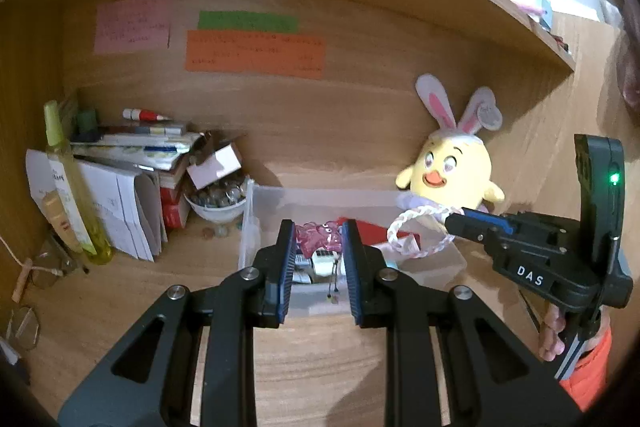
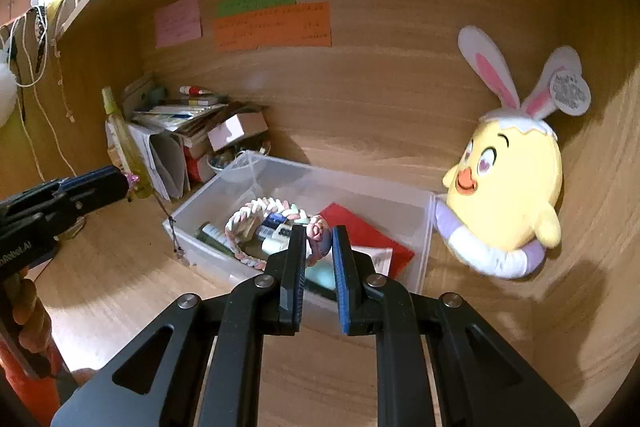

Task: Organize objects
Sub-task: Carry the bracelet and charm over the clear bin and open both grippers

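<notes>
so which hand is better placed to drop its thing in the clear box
Right, probably: the right gripper holds the braided loop over the box; the left gripper sits beside it.

We hold the left gripper (image 1: 316,247) angled down, pads pinching a small pink trinket (image 1: 320,241). Right gripper (image 2: 318,247) also tilted down, pads clamped on a braided ring (image 2: 256,215). Fingers (image 1: 554,337) wrap the right handle, orange sleeve (image 1: 588,375) below.
</notes>
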`<state>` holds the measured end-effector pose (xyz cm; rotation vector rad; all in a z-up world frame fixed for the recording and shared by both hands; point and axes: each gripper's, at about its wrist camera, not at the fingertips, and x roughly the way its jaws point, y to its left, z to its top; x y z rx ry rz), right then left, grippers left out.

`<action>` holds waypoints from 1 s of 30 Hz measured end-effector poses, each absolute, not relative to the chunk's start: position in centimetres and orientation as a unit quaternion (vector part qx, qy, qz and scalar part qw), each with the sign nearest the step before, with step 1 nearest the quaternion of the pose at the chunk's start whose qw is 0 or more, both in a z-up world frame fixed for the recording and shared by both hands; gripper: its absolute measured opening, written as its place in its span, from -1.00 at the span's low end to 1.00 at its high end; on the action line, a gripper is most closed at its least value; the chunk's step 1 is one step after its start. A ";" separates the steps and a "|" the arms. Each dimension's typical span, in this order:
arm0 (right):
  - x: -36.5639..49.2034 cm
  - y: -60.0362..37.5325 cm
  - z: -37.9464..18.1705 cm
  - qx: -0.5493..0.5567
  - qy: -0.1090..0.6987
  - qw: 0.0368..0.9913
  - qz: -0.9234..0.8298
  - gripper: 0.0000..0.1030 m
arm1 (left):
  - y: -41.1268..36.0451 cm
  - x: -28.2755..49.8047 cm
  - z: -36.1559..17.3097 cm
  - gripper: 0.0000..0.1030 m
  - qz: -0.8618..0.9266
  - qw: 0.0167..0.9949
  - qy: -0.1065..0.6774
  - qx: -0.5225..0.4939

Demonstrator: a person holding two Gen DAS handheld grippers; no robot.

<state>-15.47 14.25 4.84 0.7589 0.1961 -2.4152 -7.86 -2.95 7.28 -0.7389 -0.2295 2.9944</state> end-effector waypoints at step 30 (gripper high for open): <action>-20.9 11.0 -0.4 0.350 0.094 0.288 -0.887 -0.77 | -2.9 -16.3 1.1 -0.56 0.940 0.025 -0.099 -0.326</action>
